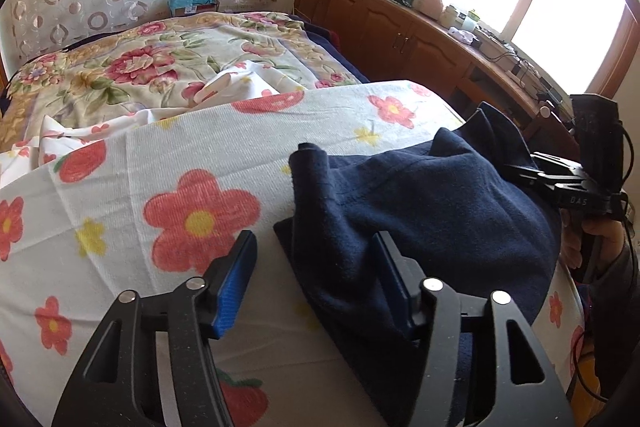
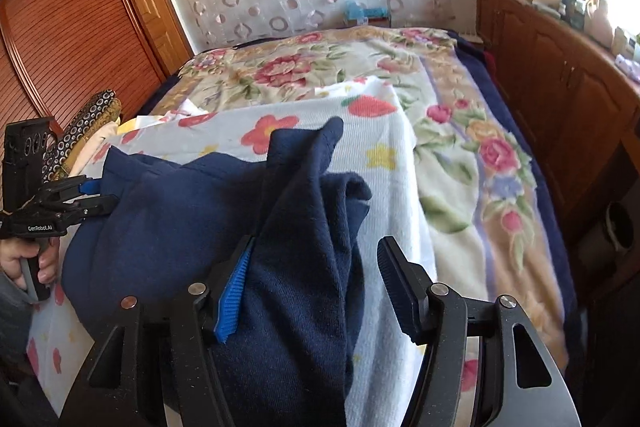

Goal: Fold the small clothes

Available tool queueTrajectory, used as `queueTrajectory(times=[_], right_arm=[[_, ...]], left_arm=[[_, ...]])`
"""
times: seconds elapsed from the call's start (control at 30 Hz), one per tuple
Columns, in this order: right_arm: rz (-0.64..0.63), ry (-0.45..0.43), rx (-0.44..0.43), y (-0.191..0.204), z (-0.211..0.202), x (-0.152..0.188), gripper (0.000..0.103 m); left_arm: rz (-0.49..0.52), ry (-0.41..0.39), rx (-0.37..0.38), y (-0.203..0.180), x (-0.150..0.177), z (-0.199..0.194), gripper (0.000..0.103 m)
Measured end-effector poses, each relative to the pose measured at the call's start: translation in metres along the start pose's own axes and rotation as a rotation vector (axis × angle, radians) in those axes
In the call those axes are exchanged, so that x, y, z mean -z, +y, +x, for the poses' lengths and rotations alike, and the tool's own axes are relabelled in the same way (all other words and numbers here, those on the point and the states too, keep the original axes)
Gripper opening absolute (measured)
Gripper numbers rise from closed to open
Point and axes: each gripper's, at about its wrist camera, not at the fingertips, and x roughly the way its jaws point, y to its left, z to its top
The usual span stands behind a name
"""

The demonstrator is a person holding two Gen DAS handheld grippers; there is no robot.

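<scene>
Your dark navy fleece garment (image 1: pixel 420 211) lies bunched on the white flower-printed towel (image 1: pixel 168 179), near its front edge. Your left gripper (image 1: pixel 316 267) and right gripper (image 2: pixel 316 267) both stand wide open, straddling fabric, seemingly gripping nothing. You're mid-fold, I'd judge; next, close on an edge and draw it flat.

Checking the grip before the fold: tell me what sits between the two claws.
Only the navy garment spans from the left claw to the right claw, lying on the flowered towel. Both wrist views show this.
</scene>
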Motion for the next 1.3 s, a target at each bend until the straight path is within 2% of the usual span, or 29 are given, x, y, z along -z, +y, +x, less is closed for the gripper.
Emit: queueTrajectory(times=[0.1,0.17,0.2,0.23,0.3,0.33,0.4,0.6,0.77,0.93,1.03,1.3], right_arm=[[-0.012,0.011,-0.028,0.0,0.003,-0.005,0.063],[-0.016,0.012,-0.038,0.0,0.005,-0.007,0.057],[-0.016,0.015,-0.057,-0.001,0.006,-0.009,0.049],[-0.013,0.018,-0.074,-0.002,0.008,-0.008,0.042],[-0.021,0.022,-0.101,-0.003,0.009,-0.007,0.032],[-0.028,0.015,-0.101,-0.002,0.009,-0.005,0.027],[-0.05,-0.013,-0.085,0.0,0.005,-0.003,0.023],[-0.089,-0.136,-0.048,0.017,-0.025,-0.002,0.021],[-0.146,-0.236,-0.052,0.046,-0.049,-0.007,0.021],[-0.22,-0.296,-0.101,0.084,-0.051,-0.028,0.021],[-0.268,-0.317,-0.142,0.108,-0.041,-0.044,0.021],[-0.447,-0.356,-0.238,0.187,0.013,-0.105,0.021]], left_arm=[[0.003,0.002,0.011,-0.002,0.0,0.0,0.049],[0.001,0.003,0.018,-0.004,0.0,0.001,0.047],[0.001,0.005,0.025,-0.004,0.0,0.001,0.042],[-0.002,0.002,0.037,-0.003,0.0,0.0,0.033],[-0.003,-0.004,0.051,-0.004,-0.001,-0.003,0.023],[-0.002,-0.006,0.05,-0.004,-0.001,-0.005,0.019],[0.021,-0.027,0.033,-0.009,-0.001,-0.013,0.015],[0.037,-0.144,0.05,-0.021,-0.002,-0.059,0.014],[0.05,-0.257,0.021,-0.021,-0.001,-0.11,0.013],[0.033,-0.355,-0.041,0.001,0.002,-0.163,0.013],[0.02,-0.403,-0.117,0.02,0.01,-0.189,0.013],[-0.089,-0.503,-0.285,0.085,0.031,-0.239,0.013]])
